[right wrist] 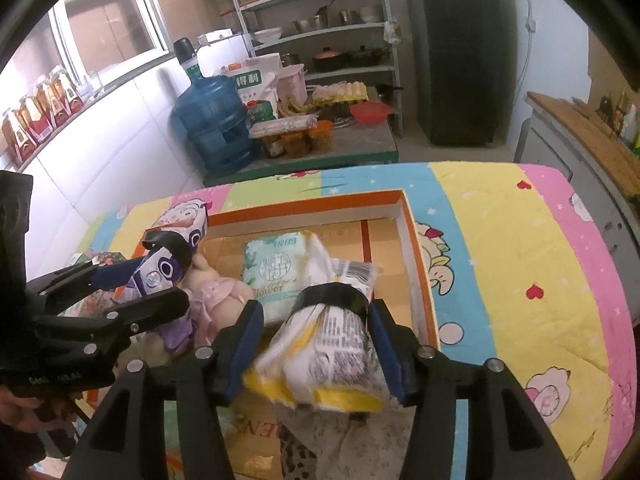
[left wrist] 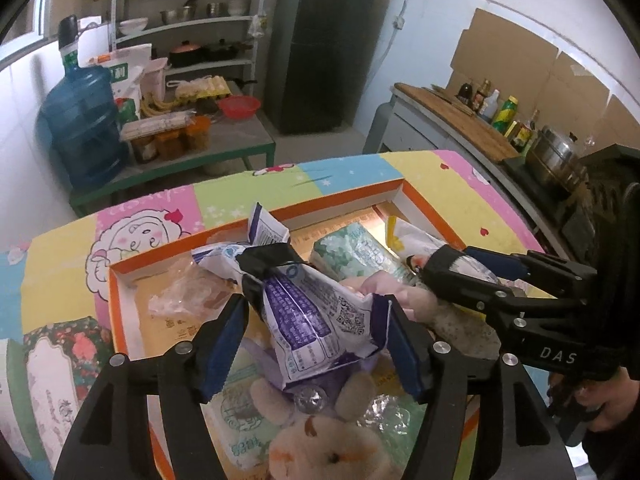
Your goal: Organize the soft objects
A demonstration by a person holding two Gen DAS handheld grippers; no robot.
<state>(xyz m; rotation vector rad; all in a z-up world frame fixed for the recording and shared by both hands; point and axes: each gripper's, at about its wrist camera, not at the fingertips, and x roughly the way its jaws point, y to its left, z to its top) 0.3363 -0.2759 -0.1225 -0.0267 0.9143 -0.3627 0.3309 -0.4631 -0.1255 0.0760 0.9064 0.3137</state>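
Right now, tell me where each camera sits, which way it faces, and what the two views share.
Left wrist: on the left hand-held gripper, angled down at the purple-and-white packet between its fingers; the right hand-held gripper and a hand show.
Right wrist: on the right hand-held gripper, angled down at the yellow-and-white packet; the left hand-held gripper shows.
Shared: orange-rimmed box, green tissue pack, blue water jug.

I'm seeing glossy, crinkled plastic packets (left wrist: 304,312) lying beside a fuzzy plush toy (left wrist: 320,448) in the matt cardboard box (left wrist: 120,280).
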